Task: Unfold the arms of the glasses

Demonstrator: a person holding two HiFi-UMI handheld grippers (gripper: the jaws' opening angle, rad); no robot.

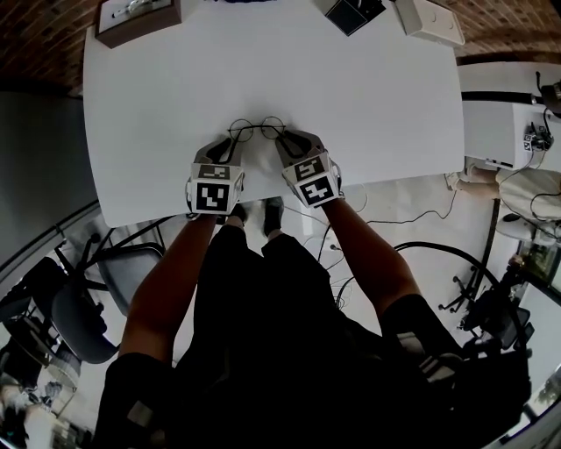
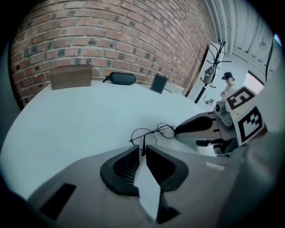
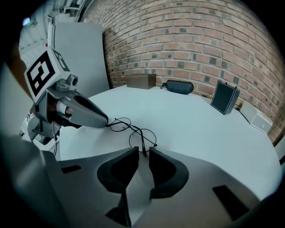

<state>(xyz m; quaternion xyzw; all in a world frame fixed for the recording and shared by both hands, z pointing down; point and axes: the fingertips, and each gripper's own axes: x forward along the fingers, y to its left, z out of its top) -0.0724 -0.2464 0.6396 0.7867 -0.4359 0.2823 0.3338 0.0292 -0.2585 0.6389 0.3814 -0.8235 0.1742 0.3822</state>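
Note:
Thin round wire glasses [image 1: 257,130] lie on the white table [image 1: 175,105], near its front edge. My left gripper [image 1: 231,147] sits at their left end and my right gripper [image 1: 286,146] at their right end. In the left gripper view the tip of one glasses arm [image 2: 143,144] lies in the gap between the jaws of the left gripper [image 2: 143,150], clear of the pads. The right gripper view shows the same: the other arm tip [image 3: 143,149] lies loose between the parted jaws of the right gripper [image 3: 143,152]. Both arms point back towards me.
At the table's far side stand a wooden box [image 1: 136,19], a dark glasses case [image 2: 122,78], a small black frame [image 2: 159,83] and a white box [image 1: 429,19]. A brick wall rises behind. Chairs [image 1: 79,307] and cables [image 1: 421,219] are on the floor by the near edge.

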